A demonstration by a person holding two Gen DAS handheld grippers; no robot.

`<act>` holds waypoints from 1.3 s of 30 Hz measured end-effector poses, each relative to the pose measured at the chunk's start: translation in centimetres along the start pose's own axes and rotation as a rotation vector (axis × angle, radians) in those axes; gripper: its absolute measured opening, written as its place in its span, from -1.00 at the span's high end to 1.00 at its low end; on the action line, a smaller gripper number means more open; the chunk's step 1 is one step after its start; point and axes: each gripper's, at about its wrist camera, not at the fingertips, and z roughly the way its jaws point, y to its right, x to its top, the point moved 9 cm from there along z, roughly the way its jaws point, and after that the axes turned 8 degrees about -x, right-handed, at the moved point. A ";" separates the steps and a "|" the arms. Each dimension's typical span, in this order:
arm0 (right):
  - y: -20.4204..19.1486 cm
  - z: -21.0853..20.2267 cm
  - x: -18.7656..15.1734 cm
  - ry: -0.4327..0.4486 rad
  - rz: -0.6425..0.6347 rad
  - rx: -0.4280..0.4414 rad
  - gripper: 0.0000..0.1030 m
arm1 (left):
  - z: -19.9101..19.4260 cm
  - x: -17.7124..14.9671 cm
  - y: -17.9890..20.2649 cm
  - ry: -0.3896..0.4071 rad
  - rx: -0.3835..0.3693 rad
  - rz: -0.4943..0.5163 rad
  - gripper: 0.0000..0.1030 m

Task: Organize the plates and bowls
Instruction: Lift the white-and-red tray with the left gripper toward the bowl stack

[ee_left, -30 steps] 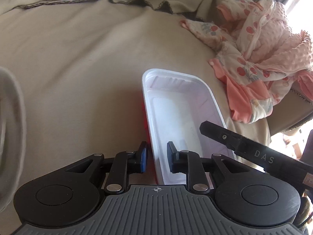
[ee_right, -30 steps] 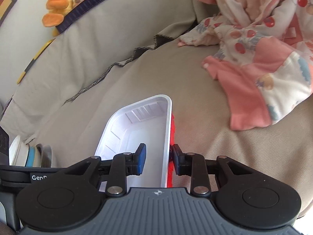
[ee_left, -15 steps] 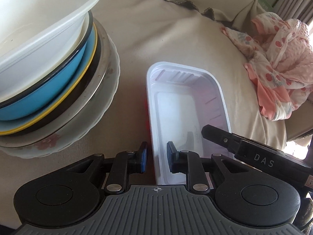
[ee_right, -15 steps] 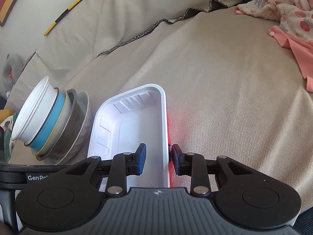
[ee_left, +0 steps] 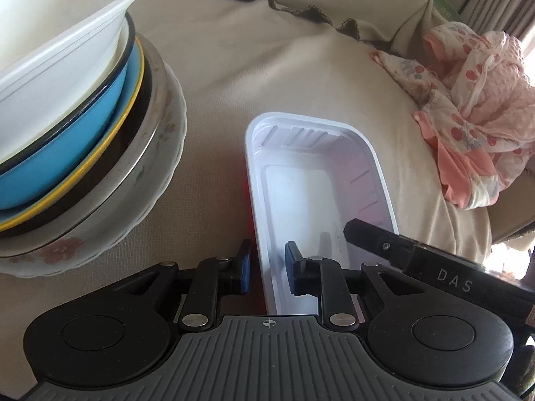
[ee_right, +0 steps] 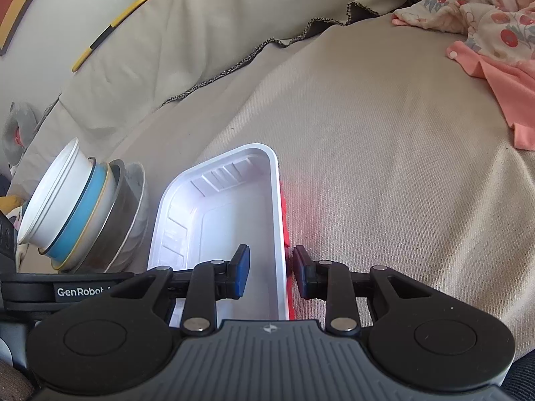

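Once I had carried the white tray [ee_left: 321,200] across, both grippers [ee_left: 265,267] [ee_right: 271,267] still straddling its walls, it hung just beside the stacked bowls [ee_left: 67,117], ready to set down.

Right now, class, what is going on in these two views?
A person holds a white plastic tray with two handheld tools. The left claw straddles the tray's left wall and the right claw straddles its right wall, one finger inside and one outside each. The tray sits over a beige covered cushion, just right of a stack of bowls and plates. Pink baby clothes lie further right.
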 end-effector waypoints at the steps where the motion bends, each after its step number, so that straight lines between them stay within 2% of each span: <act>1: 0.1 -0.2 0.1 0.014 -0.008 -0.021 0.45 | 0.0 -0.1 0.1 0.003 0.009 0.015 0.56; 4: 0.2 -0.4 0.2 0.043 -0.055 -0.085 0.44 | 0.1 -0.1 0.3 0.010 0.021 0.020 0.56; 11: 0.3 -0.1 0.1 0.038 -0.063 -0.070 0.40 | 0.0 0.1 -0.4 0.004 -0.024 -0.030 0.56; 13: 0.0 -0.2 -0.1 0.043 -0.081 -0.074 0.40 | 0.0 0.1 -0.5 0.004 -0.023 -0.034 0.58; 17: -0.9 0.0 -0.5 0.024 -0.094 -0.027 0.40 | 0.0 0.1 -0.5 0.006 -0.012 -0.016 0.58; 24: -1.1 -0.2 -0.4 0.005 -0.105 -0.049 0.53 | 0.0 0.2 -0.1 -0.011 0.002 -0.007 0.59; 28: -1.2 -1.3 0.0 0.018 -0.096 -0.065 0.53 | -0.7 0.4 0.5 0.000 -0.048 -0.021 0.60; 31: -1.8 -3.1 1.0 0.044 -0.084 -0.046 0.53 | -3.0 1.5 1.2 0.077 -0.082 -0.008 0.64; 34: -3.6 -5.8 3.0 0.109 -0.111 -0.014 0.55 | -7.4 3.6 2.3 0.196 -0.130 0.010 0.63; 39: -10.4 -11.5 8.0 0.260 -0.189 0.129 0.56 | -17.6 7.8 2.1 0.387 -0.132 0.042 0.63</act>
